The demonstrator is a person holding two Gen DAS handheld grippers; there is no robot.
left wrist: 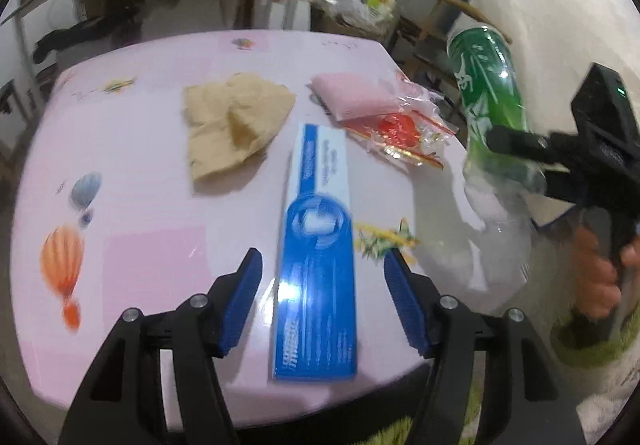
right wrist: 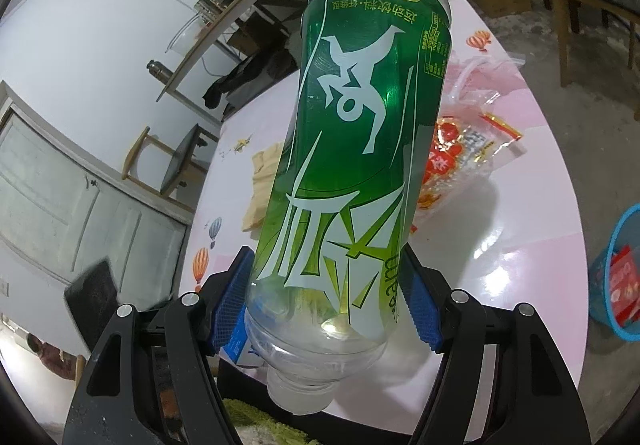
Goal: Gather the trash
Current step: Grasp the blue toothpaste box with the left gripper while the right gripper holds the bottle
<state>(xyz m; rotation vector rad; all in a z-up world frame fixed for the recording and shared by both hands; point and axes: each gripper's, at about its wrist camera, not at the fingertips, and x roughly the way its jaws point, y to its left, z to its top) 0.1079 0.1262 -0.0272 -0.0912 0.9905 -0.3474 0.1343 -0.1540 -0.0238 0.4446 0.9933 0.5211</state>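
The right gripper clamps the green bottle neck-down between its pads. The left gripper stands open with the blue box lying between its jaws, untouched. Beyond lie crumpled paper and a red wrapper; a blue basket sits right of the right jaws.

Green bottle clamped in the right gripper

The clear plastic bottle with a green label hangs cap-down over the pink bench; a blue basket stands right.

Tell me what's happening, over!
Right gripper clamps green bottle. Left gripper open over blue box. Blue bin beside table, path clear.
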